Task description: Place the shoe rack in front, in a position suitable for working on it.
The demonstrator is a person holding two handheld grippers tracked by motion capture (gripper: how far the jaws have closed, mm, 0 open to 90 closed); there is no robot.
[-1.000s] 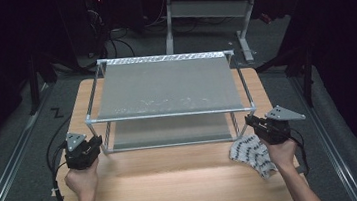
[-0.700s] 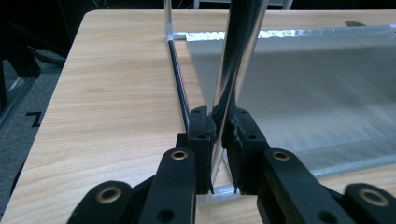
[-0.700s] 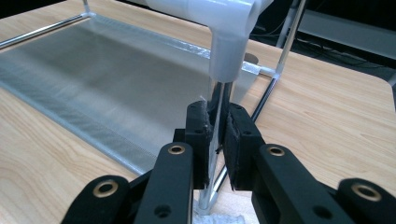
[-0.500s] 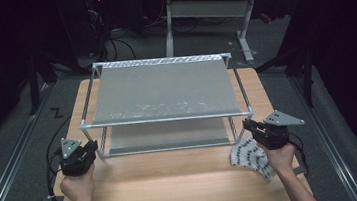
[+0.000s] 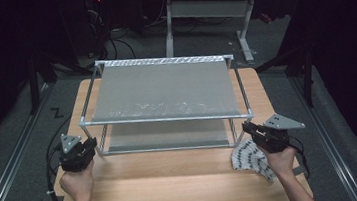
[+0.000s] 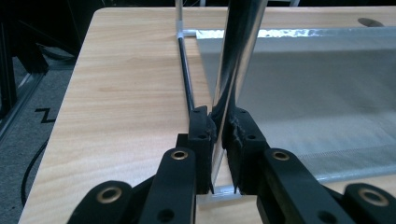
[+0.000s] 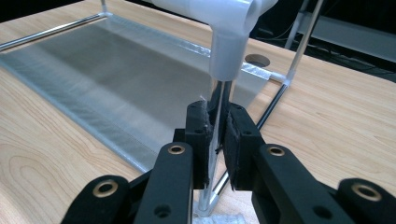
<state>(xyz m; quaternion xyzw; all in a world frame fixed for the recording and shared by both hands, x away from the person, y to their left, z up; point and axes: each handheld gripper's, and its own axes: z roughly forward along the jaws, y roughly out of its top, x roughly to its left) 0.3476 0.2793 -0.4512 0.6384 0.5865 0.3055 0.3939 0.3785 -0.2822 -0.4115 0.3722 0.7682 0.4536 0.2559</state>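
A pale wooden table (image 5: pixel 176 191) is seen bearing a two-tier rack of silver metal tubes and grey fabric shelves (image 5: pixel 163 89), which stands at the table's middle. Its near left upright (image 6: pixel 233 60) is clenched between the jaws of the left gripper (image 6: pixel 218 126), and its near right upright (image 7: pixel 219 100), below a white plastic corner joint (image 7: pixel 229 51), is clamped by the right gripper (image 7: pixel 216 126). A small white patterned cloth (image 5: pixel 248 156) lies just beside the right gripper. If the two sides are pulled unevenly, the light frame could probably be twisted, or a smooth tube could slip from the pads; the cloth might also be dragged.
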